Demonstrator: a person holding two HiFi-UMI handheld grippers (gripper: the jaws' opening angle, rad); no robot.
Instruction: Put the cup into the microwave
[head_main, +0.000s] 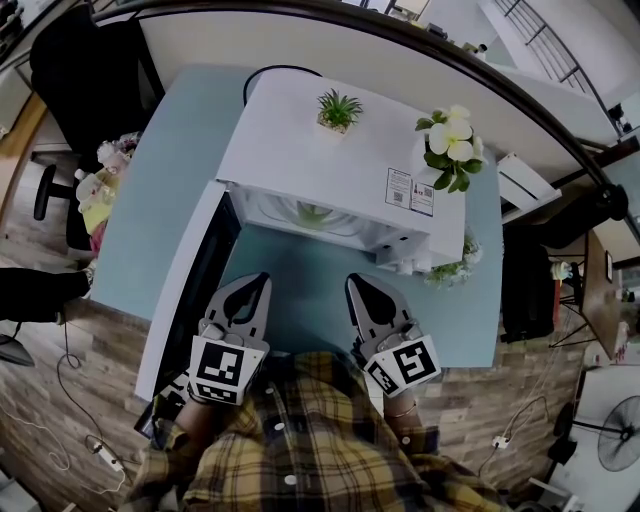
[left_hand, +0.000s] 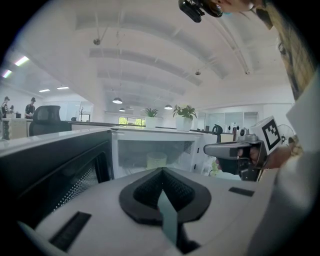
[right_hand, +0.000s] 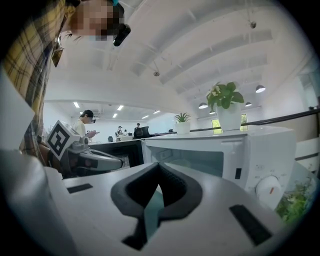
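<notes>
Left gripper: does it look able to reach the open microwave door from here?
Probably yes. The microwave door stands swung open right beside the left gripper, on its left, with nothing between them. Its jaws are shut and empty, fine for a push.

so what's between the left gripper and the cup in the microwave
Nothing but bare blue table between left gripper and cup, clearest in the head view.
</notes>
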